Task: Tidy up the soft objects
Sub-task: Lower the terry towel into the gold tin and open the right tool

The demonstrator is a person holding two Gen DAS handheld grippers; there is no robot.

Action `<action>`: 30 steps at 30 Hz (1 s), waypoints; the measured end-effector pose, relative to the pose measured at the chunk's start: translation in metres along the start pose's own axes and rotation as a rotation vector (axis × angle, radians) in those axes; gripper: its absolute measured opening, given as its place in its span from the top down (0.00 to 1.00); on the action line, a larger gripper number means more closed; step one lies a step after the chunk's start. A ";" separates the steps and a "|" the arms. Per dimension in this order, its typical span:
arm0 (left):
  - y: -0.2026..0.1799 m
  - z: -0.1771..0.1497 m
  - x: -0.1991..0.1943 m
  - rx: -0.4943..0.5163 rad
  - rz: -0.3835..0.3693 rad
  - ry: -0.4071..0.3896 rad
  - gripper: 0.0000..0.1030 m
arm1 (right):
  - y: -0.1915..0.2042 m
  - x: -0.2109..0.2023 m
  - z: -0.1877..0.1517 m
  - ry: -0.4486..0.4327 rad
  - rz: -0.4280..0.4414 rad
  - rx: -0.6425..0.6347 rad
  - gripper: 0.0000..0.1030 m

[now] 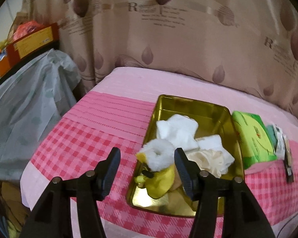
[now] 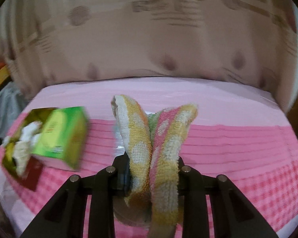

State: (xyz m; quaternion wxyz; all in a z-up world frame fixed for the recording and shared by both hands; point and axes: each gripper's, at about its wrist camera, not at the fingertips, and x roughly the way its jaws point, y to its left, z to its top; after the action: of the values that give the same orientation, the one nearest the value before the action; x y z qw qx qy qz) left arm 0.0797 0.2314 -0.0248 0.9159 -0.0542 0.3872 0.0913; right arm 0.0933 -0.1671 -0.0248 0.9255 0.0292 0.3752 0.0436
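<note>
A gold tin tray (image 1: 236, 136) lies on the pink checked cloth. It holds white cloths (image 1: 178, 130), a cream fabric (image 1: 204, 158), and a white fluffy ring with a yellow plush piece (image 1: 159, 156). My left gripper (image 1: 147, 154) is open just above the tray's near left corner, holding nothing. My right gripper (image 2: 152, 162) is shut on a folded yellow, pink and white striped towel (image 2: 161, 138), held above the table. The tray also shows blurred at the left of the right wrist view (image 2: 8, 156).
A green tissue box (image 1: 252, 136) stands right of the tray, also in the right wrist view (image 2: 63, 134). Small packets (image 1: 282, 140) lie beyond it. A beige curtain (image 1: 168, 39) hangs behind the table. A grey plastic-covered pile (image 1: 25, 107) stands left.
</note>
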 end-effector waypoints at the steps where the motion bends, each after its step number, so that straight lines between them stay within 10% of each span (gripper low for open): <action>1: 0.004 0.001 0.000 -0.018 0.001 -0.001 0.44 | 0.012 -0.001 0.001 0.003 0.020 -0.016 0.75; 14: 0.048 0.002 0.014 -0.238 0.023 0.067 0.44 | 0.198 0.013 0.008 0.076 0.272 -0.292 0.75; 30: 0.054 0.003 0.016 -0.254 0.081 0.060 0.44 | 0.278 0.079 0.019 0.155 0.221 -0.384 0.75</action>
State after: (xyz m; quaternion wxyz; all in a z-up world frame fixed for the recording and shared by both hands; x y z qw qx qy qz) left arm 0.0820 0.2865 -0.0358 0.8852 -0.1568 0.4017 0.1747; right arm 0.1465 0.1168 -0.0412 0.8720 -0.1098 0.4246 0.2173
